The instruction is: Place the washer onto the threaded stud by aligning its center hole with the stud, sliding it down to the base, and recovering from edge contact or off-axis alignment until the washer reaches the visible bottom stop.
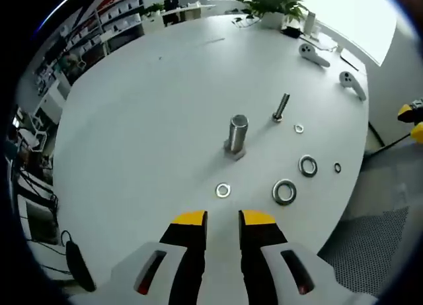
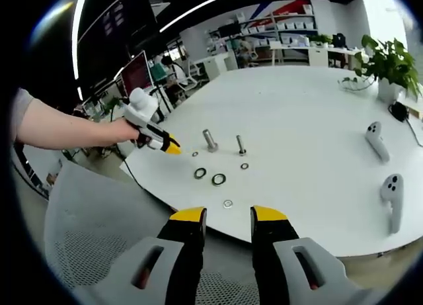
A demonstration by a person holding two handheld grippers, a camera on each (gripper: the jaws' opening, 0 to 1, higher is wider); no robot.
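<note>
Just before the thick threaded stud [image 1: 237, 134], on the side toward the left gripper [image 1: 223, 217], a small washer [image 1: 223, 190] lies flat on the white counter [image 1: 145, 120], apart from the stud's base; nothing sits on the stud, so the placement is judged not yet begun; pick-up, alignment and sliding down all remain. Beside the stud stand a thinner bolt [image 1: 281, 108] and further loose washers [image 1: 285, 191]; both the left gripper and the right gripper [image 2: 228, 216] show jaws parted and empty, the right held off the counter's edge, well away from the stud.
</note>
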